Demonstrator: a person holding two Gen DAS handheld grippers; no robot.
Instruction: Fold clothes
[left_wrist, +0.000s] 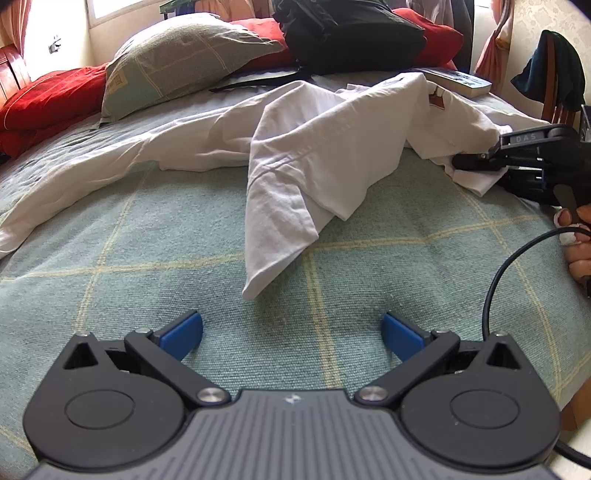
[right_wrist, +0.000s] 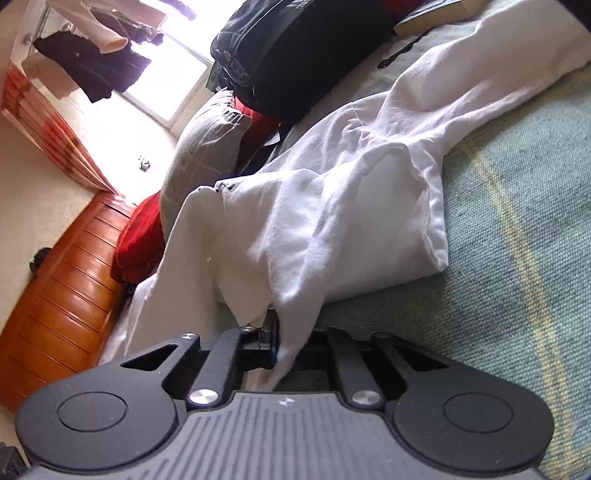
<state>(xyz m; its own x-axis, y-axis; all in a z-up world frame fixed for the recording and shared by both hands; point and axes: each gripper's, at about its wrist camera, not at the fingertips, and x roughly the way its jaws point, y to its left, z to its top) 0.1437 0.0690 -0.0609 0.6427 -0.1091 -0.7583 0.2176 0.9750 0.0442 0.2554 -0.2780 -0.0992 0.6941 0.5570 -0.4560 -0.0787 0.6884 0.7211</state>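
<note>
A white shirt (left_wrist: 314, 147) lies rumpled across the green checked bedspread (left_wrist: 184, 251), one long sleeve stretched to the left and a folded flap pointing toward me. My left gripper (left_wrist: 291, 334) is open above bare bedspread, just short of the flap's tip, with nothing between its blue pads (left_wrist: 183, 334). My right gripper (left_wrist: 476, 162) is at the shirt's right edge, shut on a corner of the cloth. In the right wrist view the white shirt (right_wrist: 332, 221) runs down into the closed right gripper (right_wrist: 286, 354), pinched between its fingers.
A grey-green pillow (left_wrist: 177, 62), red cushions (left_wrist: 48, 99) and a black bag (left_wrist: 351, 33) sit at the head of the bed. A book (left_wrist: 458, 79) lies at the back right. A hand (left_wrist: 578, 240) and black cable (left_wrist: 509, 266) are at the right. A wooden headboard (right_wrist: 66, 291) lies beyond.
</note>
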